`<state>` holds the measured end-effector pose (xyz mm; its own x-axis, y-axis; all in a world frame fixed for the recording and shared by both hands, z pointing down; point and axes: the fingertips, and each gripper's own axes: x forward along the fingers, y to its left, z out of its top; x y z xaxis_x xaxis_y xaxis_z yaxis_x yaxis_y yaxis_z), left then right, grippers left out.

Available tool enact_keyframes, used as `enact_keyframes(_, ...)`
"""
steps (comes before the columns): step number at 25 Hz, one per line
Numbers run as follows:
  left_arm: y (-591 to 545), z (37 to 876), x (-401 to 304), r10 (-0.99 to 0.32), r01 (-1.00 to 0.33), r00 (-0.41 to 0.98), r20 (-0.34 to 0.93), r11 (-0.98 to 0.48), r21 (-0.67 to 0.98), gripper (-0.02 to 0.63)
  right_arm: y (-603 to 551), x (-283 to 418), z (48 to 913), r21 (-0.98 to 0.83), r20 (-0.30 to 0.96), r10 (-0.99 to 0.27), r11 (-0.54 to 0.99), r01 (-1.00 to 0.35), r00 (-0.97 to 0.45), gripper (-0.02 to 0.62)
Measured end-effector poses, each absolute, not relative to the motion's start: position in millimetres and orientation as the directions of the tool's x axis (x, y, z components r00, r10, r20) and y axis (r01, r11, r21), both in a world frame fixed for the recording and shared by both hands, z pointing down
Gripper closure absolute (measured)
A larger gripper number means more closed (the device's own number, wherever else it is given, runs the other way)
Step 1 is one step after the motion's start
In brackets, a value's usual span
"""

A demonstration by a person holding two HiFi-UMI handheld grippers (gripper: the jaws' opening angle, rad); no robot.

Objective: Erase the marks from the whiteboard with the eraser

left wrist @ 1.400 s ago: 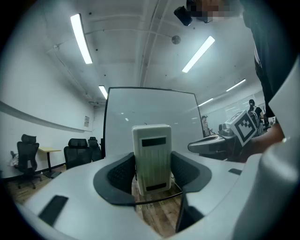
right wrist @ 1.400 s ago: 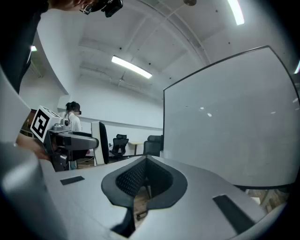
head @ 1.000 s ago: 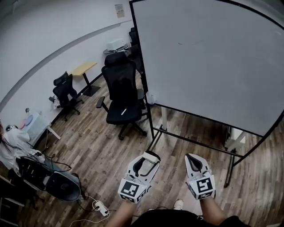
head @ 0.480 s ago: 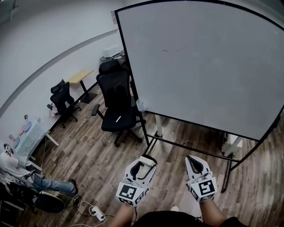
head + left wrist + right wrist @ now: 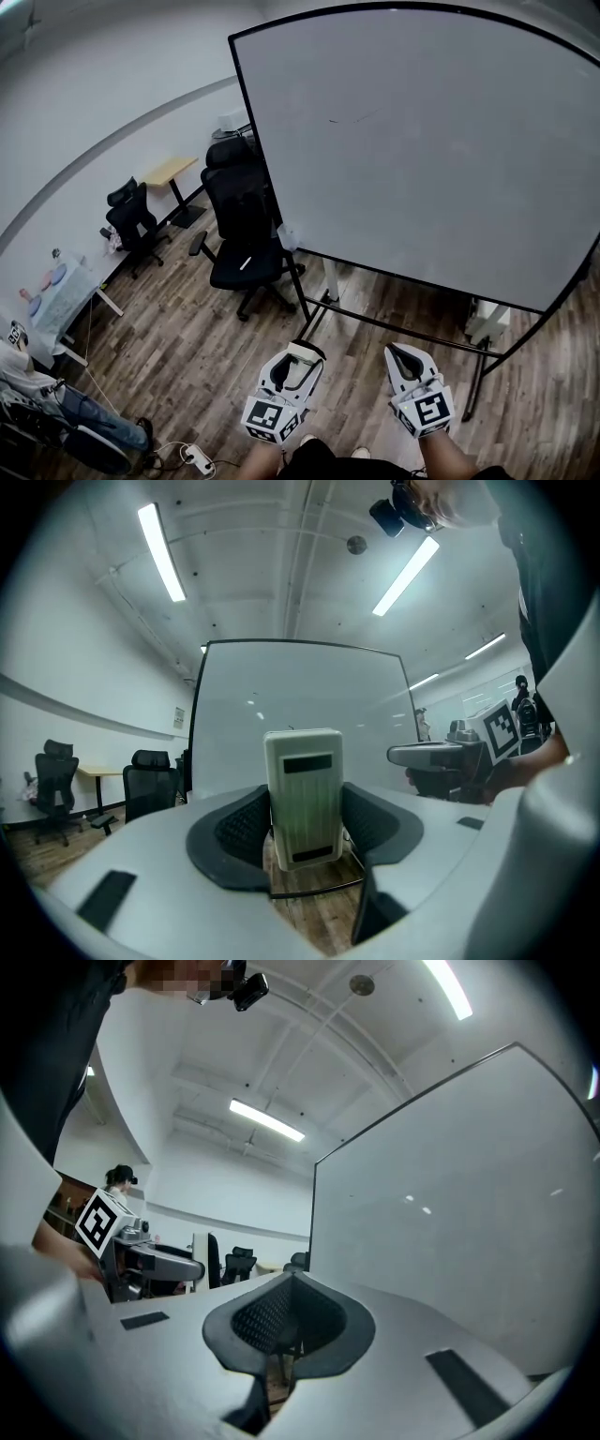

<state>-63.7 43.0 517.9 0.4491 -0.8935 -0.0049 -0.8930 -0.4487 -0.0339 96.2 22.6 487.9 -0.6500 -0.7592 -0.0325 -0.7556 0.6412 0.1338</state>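
Person's moved nearer: big black-framed whiteboard fills more view, faint dark mark still unerased. Left gripper clamps pale ribbed plastic eraser; right gripper pinched closed, empty.

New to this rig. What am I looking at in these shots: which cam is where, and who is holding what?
There is no robot here. A person holds a two-jaw gripper in each hand. The head view comes from a camera on the person's head, looking down. It shows the left gripper and right gripper in front of a large black-framed whiteboard on a stand, which bears a faint thin dark mark. The other two views come from cameras riding on each gripper, looking along its jaws. The left jaws are shut on a pale rectangular plastic eraser. The right jaws are together, holding nothing. The eraser is not touching the board.
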Motion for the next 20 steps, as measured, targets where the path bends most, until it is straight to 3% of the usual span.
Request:
enact_keyframes(6,-9,519,-69,-0.882,-0.882,0.471,-0.017,-0.471,0.006,0.351,2,83,497,0.157,0.032,-0.735,0.673,-0.723,-0.677,0.576)
enact_keyframes(9,-42,518,-73,-0.868,-0.868,0.496,-0.027,-0.496,-0.004,0.351,-22,70,503,0.197,-0.006,-0.726,0.674,-0.712,-0.688,0.577)
enact_keyframes(20,-158,496,-82,-0.778,-0.78,0.626,-0.046,-0.625,-0.037,0.351,-136,39,477,0.247,-0.017,-0.819,0.552,-0.796,-0.573,0.577)
